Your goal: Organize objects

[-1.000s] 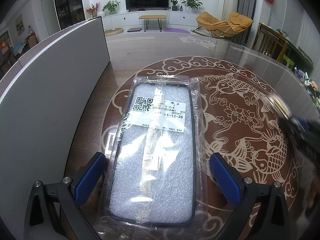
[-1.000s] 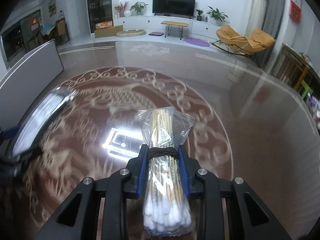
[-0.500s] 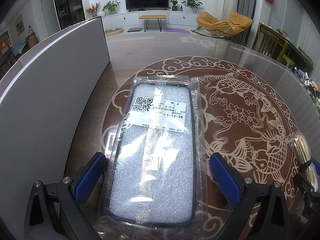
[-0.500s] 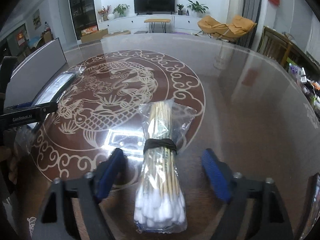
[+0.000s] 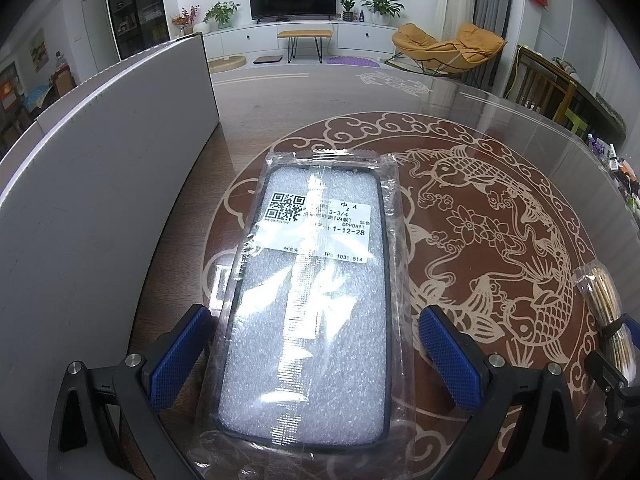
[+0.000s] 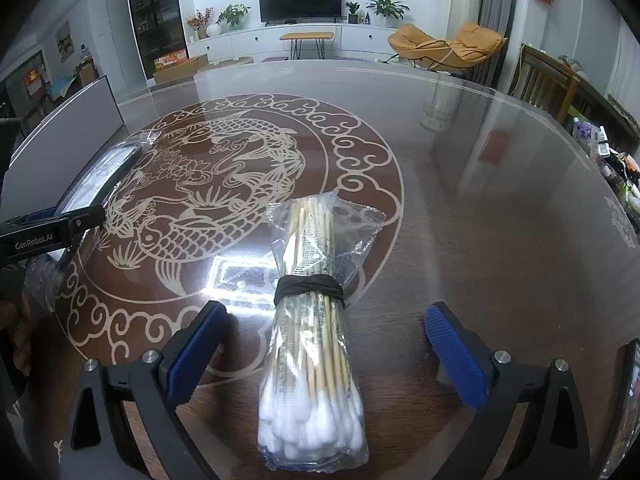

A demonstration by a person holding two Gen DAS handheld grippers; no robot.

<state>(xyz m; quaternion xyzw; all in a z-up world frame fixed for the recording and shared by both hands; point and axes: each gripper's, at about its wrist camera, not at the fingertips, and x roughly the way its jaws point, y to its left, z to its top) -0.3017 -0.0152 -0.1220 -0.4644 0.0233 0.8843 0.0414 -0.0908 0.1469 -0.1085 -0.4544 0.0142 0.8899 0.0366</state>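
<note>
Left gripper (image 5: 316, 354): blue-padded fingers spread wide, one on either side of the near end of the phone case (image 5: 310, 296). Neither pad touches it; a gap shows on both sides. Case is dark-rimmed, filled with white bubble foam, sealed in a clear plastic sleeve, lying flat on the table (image 5: 460, 152) with its long axis running away from the camera. A white label (image 5: 320, 226) with a QR code and printed text sits across its far half.

Right gripper (image 6: 326, 352): fingers likewise spread wide, well clear of the cotton swab bundle (image 6: 314, 336) that lies flat on the table between them. Bundle is in a clear bag, cinched mid-length by a dark band (image 6: 309, 287); white cotton tips point toward the camera, wooden sticks fan away.

From the left wrist view the swab bundle shows at the far right edge, well apart from the case; what part of the right gripper reaches it there is hard to make out at the distorted edge.

Table is glossy brown, with a cream fish-and-cloud medallion (image 6: 224, 184) under glass. A grey upright panel (image 5: 92, 184) stands just left of the case. Beyond: television (image 6: 300, 0), white cabinet, potted plants, orange lounge chair (image 6: 444, 46).
</note>
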